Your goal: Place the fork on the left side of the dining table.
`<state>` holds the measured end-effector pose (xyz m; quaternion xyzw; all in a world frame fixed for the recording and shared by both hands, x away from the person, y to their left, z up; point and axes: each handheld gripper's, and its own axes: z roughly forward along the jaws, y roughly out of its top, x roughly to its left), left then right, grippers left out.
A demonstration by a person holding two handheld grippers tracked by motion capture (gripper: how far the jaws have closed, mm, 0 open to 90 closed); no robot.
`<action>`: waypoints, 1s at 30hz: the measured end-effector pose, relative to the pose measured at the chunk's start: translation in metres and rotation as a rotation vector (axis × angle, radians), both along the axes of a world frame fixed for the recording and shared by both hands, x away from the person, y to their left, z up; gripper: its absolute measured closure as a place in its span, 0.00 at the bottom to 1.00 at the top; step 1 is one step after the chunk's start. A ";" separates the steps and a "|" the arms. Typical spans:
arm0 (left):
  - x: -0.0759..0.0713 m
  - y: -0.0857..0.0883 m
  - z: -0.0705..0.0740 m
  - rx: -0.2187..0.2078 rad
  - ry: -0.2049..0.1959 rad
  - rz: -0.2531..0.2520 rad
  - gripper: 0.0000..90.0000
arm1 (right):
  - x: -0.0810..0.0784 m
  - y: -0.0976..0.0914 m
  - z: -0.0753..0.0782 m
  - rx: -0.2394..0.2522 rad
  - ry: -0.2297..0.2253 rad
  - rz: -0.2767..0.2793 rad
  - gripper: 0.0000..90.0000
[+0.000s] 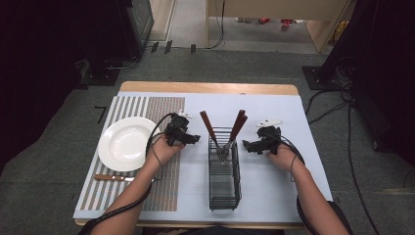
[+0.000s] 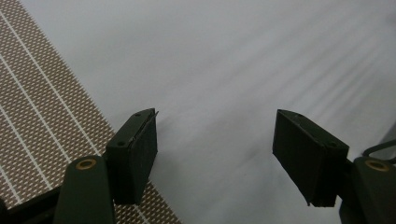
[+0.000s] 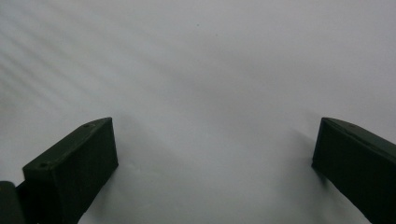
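My left gripper [image 1: 195,139] rests on the pale table cover just left of a black wire basket [image 1: 224,188], pointing at it. Its jaws stand wide open over bare cover, the left gripper [image 2: 217,116] holding nothing. My right gripper [image 1: 247,145] sits on the other side of the basket, pointing left at it. The right gripper [image 3: 215,123] is also wide open and empty. Two wooden-handled utensils [image 1: 208,125] [image 1: 239,124] lean in the basket's far end, handles up. A white plate [image 1: 125,143] lies on the striped placemat [image 1: 166,188], with a wooden-handled knife [image 1: 115,177] just in front of it.
The pale cover [image 1: 274,181] spans most of the wooden table [image 1: 205,87]. The placemat's edge [image 2: 42,126] shows beside my left jaw. Cables [image 1: 337,107] and dark equipment stand on the floor around the table.
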<state>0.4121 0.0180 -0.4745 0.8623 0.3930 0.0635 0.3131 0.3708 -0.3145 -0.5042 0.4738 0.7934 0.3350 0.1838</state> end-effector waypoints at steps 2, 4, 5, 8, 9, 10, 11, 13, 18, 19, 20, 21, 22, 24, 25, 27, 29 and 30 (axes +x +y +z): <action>0.000 0.001 0.001 -0.004 0.011 -0.005 0.36 | 0.000 0.000 0.000 0.000 0.000 0.000 0.00; 0.001 0.002 0.002 -0.012 0.024 0.000 0.38 | 0.000 0.000 0.000 0.000 0.000 0.000 0.00; 0.002 0.002 0.004 -0.015 0.028 0.003 0.38 | 0.000 0.000 0.000 0.000 0.000 0.000 0.00; 0.001 0.003 0.009 -0.027 0.030 -0.020 0.38 | 0.000 0.000 0.000 0.000 0.000 0.000 0.00; 0.001 0.003 0.010 -0.027 0.031 -0.027 0.38 | 0.000 0.000 0.000 0.000 0.000 0.000 0.00; 0.000 0.003 0.011 -0.030 0.036 -0.036 0.38 | 0.000 0.000 0.000 0.000 0.000 0.000 0.00; 0.000 0.004 0.012 -0.033 0.039 -0.045 0.38 | 0.000 0.000 0.000 0.000 0.000 0.000 0.00; 0.000 0.005 0.014 -0.038 0.049 -0.058 0.39 | 0.000 0.000 0.000 0.000 0.000 0.000 0.00; -0.001 0.006 0.020 -0.041 0.066 -0.084 0.42 | 0.000 0.000 0.000 0.000 -0.001 0.000 0.00; -0.001 0.006 0.021 -0.041 0.066 -0.086 0.42 | 0.000 0.000 0.000 0.000 -0.001 0.000 0.00; -0.001 0.006 0.022 -0.040 0.066 -0.088 0.42 | 0.000 0.000 0.000 0.000 -0.001 0.000 0.00; -0.002 0.006 0.023 -0.040 0.067 -0.091 0.43 | 0.000 0.000 0.000 0.001 -0.002 0.000 0.00; -0.002 0.006 0.025 -0.041 0.065 -0.094 0.43 | 0.000 0.000 0.000 0.001 -0.002 0.000 0.00; -0.003 0.006 0.027 -0.041 0.061 -0.100 0.44 | 0.000 0.000 0.000 0.001 -0.002 0.000 0.00; -0.003 0.006 0.029 -0.041 0.058 -0.101 0.44 | 0.000 0.000 0.000 0.001 -0.002 0.000 0.00; -0.004 0.006 0.032 -0.046 0.054 -0.106 0.45 | 0.000 0.000 0.000 0.001 -0.002 0.000 0.00; -0.005 0.006 0.035 -0.049 0.053 -0.111 0.46 | 0.000 0.000 0.000 0.001 -0.002 0.000 0.00; -0.005 0.006 0.037 -0.050 0.050 -0.114 0.47 | 0.000 0.000 0.000 0.001 -0.002 0.001 0.00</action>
